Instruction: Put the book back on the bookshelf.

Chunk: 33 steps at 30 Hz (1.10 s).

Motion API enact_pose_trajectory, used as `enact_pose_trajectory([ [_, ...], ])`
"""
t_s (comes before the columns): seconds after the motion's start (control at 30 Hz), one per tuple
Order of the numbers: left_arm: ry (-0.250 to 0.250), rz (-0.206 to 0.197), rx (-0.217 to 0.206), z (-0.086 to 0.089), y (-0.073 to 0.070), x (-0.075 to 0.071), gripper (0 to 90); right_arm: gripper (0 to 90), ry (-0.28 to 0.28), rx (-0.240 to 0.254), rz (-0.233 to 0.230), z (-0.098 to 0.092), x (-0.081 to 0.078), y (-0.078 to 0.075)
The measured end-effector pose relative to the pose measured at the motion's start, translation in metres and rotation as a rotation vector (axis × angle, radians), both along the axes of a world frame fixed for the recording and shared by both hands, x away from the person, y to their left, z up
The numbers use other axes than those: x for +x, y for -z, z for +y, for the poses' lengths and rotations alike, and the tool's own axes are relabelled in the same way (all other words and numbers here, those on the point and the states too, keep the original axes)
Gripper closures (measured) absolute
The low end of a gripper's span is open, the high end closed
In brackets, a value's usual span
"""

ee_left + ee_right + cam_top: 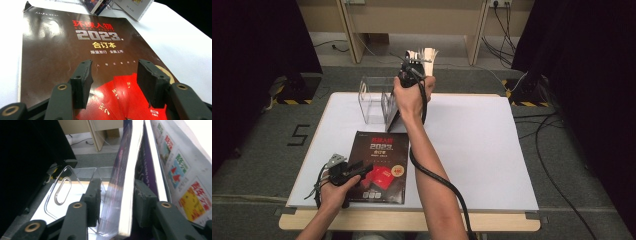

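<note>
A dark magazine (382, 150) with "2023" on its cover (62, 42) lies flat at the table's front left. My left gripper (364, 169) hovers low over its near end, jaws open (113, 72), nothing between them. At the back, a clear plastic file holder (372, 102) stands on the table. My right gripper (412, 75) is up at the holder's right side. A glossy upright book (125, 182) stands between its jaws (117, 195), with a gap at the left pad (93, 200). Behind it stand a purple book (146, 165) and a white one with colourful pictures (182, 177).
The white table top (472, 145) spreads wide to the right of my arms. The holder's empty slot with an oval cut-out (62, 187) lies left of the books. Black curtains flank the table, and cables (547, 150) run over the grey floor.
</note>
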<state>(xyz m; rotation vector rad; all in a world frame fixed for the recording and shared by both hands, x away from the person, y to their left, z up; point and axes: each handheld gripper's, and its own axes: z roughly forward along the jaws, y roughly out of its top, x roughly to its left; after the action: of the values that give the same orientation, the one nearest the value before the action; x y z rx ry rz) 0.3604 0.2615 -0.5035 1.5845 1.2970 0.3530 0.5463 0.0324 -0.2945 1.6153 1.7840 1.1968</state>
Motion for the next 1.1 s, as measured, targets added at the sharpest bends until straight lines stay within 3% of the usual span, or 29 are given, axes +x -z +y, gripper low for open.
enact_pose_trajectory([
  [0.1, 0.0, -0.002, 0.002, 0.0, 0.0, 0.0, 45.2, 56.6, 0.009, 0.014, -0.013, -0.002, -0.004, -0.002],
  [0.4, 0.001, -0.004, 0.002, -0.001, 0.0, 0.0, 45.2, 51.6, 0.017, -0.02, -0.108, -0.009, -0.014, -0.01],
  [0.87, -0.007, -0.017, 0.002, -0.001, -0.003, -0.001, 43.8, 47.5, -0.096, -0.016, -0.217, -0.021, -0.039, -0.013],
  [1.1, -0.013, -0.027, 0.015, 0.0, -0.004, -0.002, 41.5, 46.2, -0.126, -0.012, -0.237, -0.031, -0.05, -0.008],
])
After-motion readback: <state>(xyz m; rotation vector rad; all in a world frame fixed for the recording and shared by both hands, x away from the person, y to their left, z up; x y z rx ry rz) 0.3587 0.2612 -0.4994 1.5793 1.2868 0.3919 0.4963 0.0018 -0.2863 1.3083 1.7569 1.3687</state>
